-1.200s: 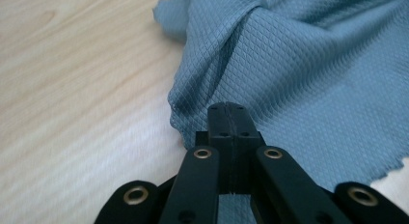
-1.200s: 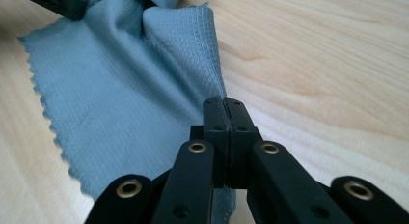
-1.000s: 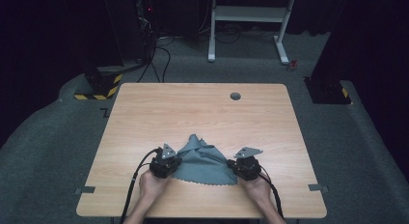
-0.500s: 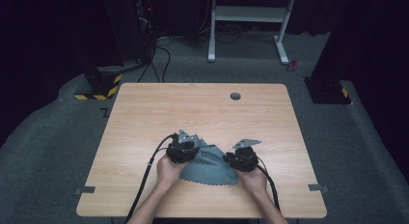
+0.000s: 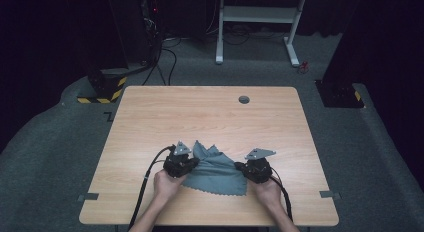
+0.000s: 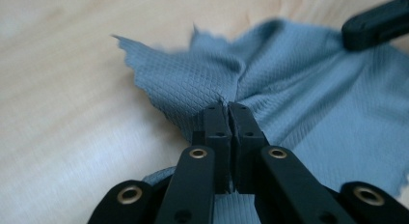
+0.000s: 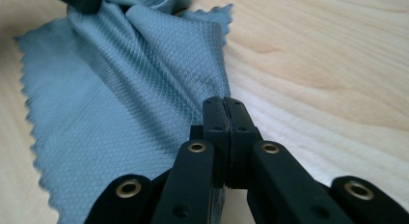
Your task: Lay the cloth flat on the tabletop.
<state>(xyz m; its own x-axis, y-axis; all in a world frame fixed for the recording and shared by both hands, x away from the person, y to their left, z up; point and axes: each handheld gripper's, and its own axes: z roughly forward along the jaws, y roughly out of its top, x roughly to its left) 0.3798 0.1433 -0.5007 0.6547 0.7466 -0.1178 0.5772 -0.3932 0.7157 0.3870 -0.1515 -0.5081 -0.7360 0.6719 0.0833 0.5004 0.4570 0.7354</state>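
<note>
While the left gripper (image 6: 227,108) pinches the cloth (image 5: 216,168), the right gripper (image 7: 224,102) apparently clamps its opposite edge.

From above the person's side we look forward and down on the whole table (image 5: 210,117), with dark floor and a white stand (image 5: 260,22) beyond it. Riding on the left gripper (image 6: 227,107), we look low and very near along its jaws across the grey cloth (image 6: 308,89). On the right gripper (image 7: 224,101) we sit just as near. All three views share that cloth and the wood around it.
</note>
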